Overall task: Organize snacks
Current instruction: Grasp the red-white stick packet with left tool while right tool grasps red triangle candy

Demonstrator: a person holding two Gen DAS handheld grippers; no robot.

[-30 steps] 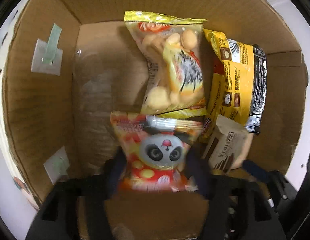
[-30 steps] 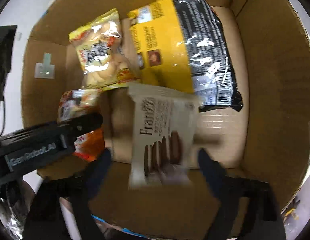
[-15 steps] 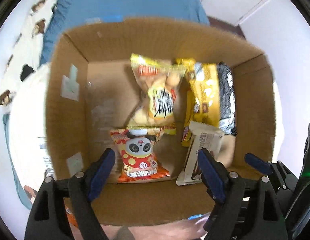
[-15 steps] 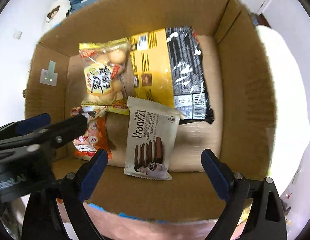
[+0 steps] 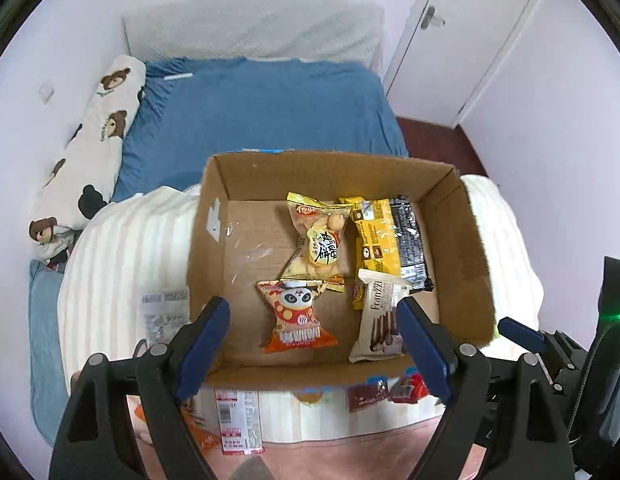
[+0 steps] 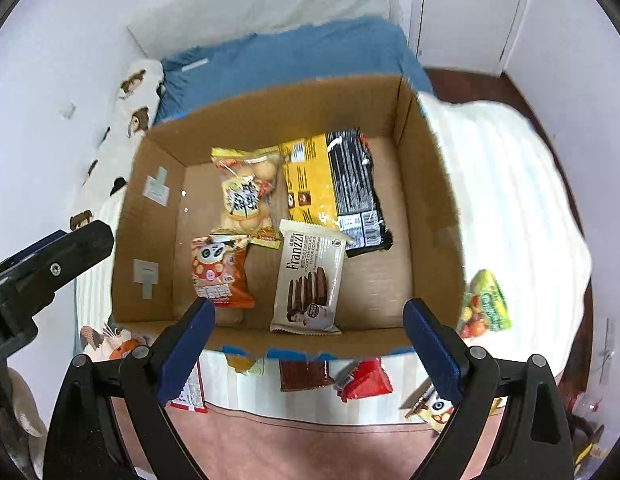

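Both the left gripper (image 5: 310,342) and the right gripper (image 6: 307,338) hang wide open and empty above the brown cardboard box (image 6: 430,200). Inside it, left to right: orange panda crisp bag (image 6: 217,272), white "Franzzi" cookie pack (image 6: 310,276). Next, approach loose red wrappers (image 6: 364,378) below the box's near wall squarely.

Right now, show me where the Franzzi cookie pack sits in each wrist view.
Left wrist: Franzzi cookie pack lies in the box's near right part, beside the right finger.
Right wrist: it lies near centre, against the near wall.
Shared landmark: the panda snack bag lies left of it.
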